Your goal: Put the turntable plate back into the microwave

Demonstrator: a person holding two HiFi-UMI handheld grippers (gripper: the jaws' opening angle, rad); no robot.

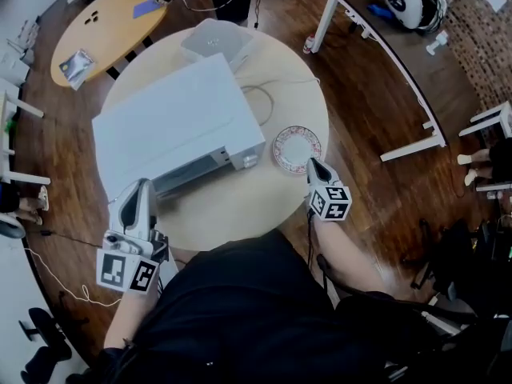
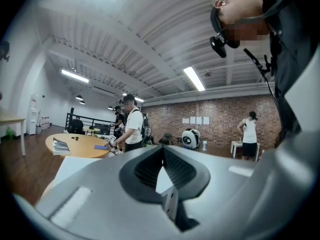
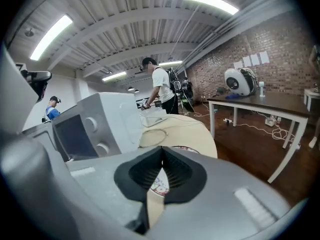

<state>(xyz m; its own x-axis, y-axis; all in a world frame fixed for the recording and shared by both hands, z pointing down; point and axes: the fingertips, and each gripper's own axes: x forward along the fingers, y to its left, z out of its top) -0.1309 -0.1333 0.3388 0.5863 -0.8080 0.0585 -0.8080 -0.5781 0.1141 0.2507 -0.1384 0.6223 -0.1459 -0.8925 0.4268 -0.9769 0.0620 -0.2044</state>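
Your right gripper (image 1: pixel 311 163) has its jaws pressed together with nothing between them, and its tip sits at the near rim of the plate (image 1: pixel 296 148). The plate lies flat on the round table (image 1: pixel 232 210), just right of the microwave (image 1: pixel 172 126) and outside it. In your right gripper view the plate's red pattern shows through the gap below the closed tips, with the microwave's dark window and two knobs to the left. Your left gripper (image 1: pixel 145 184) is closed and empty too, held level by the microwave's front left corner, near it but not clearly touching
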